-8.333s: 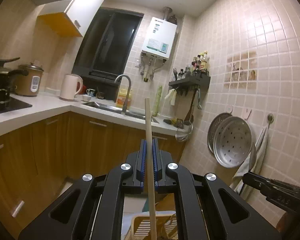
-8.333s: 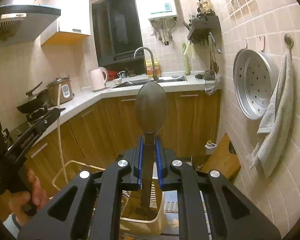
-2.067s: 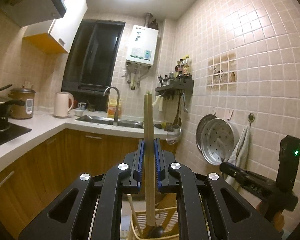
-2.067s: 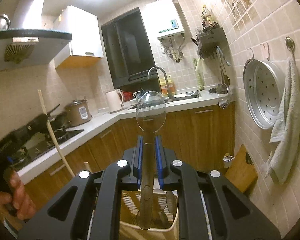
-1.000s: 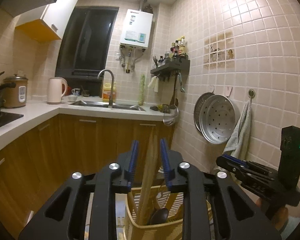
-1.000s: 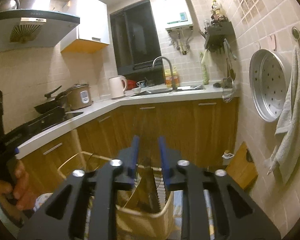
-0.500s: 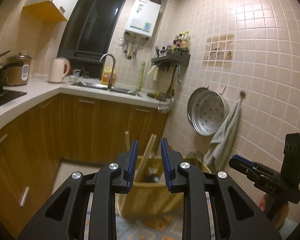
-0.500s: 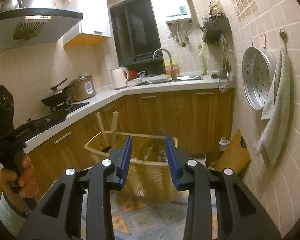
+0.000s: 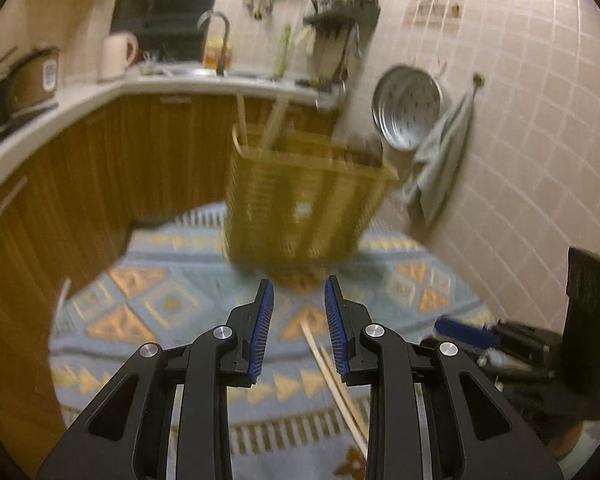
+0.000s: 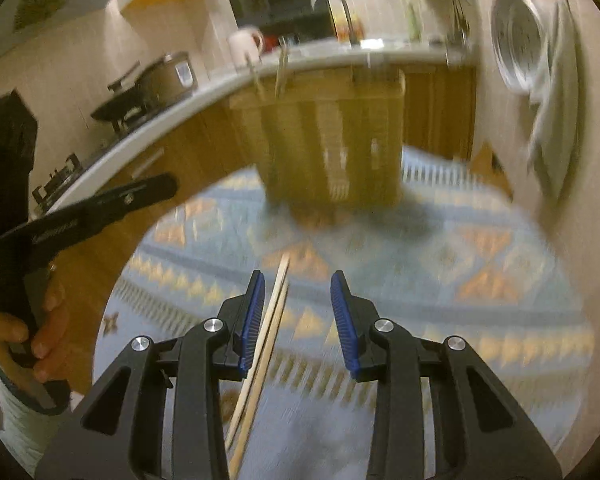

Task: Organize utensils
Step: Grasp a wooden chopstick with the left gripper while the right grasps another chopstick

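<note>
2 chopsticks [image 9: 332, 372] lie on the patterned rug [image 9: 168, 304] in the left wrist view, running from between the fingers toward the near right, under the right-hand finger. The left gripper [image 9: 298, 300] grips nothing and its fingers are spreading. It tilts downward at the rug. The slatted basket [image 9: 300, 200] stands farther off, dead ahead, with wooden handles [image 9: 274, 122] poking from its far left corner. The right gripper [image 9: 512, 344] hovers at the near right.

In the right wrist view, the same chopsticks [image 10: 270, 316] lie lengthwise just inside the left-hand finger, tips pointing toward the basket [image 10: 332, 140]. Its fingers are released and empty, angled down. This hand looks better aligned, I judge.
</note>
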A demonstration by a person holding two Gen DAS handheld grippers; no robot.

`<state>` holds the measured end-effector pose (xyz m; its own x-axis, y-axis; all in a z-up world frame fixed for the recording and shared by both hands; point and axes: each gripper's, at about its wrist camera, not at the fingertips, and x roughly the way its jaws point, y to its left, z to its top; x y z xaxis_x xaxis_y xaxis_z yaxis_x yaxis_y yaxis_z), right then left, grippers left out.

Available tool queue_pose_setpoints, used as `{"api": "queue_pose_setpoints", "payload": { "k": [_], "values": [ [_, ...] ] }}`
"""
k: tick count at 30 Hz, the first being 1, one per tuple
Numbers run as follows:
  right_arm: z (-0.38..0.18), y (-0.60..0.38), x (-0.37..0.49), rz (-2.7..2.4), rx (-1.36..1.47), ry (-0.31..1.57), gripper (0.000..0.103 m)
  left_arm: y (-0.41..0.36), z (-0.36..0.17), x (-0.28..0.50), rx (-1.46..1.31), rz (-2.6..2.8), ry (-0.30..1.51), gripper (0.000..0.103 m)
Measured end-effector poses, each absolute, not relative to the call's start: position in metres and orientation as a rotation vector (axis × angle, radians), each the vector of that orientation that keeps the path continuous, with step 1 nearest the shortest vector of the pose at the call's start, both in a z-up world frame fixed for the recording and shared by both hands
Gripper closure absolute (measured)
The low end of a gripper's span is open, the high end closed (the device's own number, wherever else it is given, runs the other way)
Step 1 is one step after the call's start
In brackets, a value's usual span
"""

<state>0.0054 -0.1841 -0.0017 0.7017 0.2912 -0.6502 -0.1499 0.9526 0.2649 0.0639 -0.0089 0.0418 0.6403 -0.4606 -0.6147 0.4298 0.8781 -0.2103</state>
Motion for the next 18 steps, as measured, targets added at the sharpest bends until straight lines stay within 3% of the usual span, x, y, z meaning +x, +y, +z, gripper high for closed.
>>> {"api": "queue_pose_setpoints", "payload": {
  "k": [8,18],
  "values": [
    [-0.067,-0.159,-0.028,0.261,0.301,0.954,0.072,-0.013,-0.013,0.061,-0.137,-0.577,0.9,0.078],
    [-0.071,-0.126,-0.052,0.128,0.12,0.922,0.077,-0.02,-0.034,0.06,-0.152,-0.562,0.948,0.078]
  ]
}}
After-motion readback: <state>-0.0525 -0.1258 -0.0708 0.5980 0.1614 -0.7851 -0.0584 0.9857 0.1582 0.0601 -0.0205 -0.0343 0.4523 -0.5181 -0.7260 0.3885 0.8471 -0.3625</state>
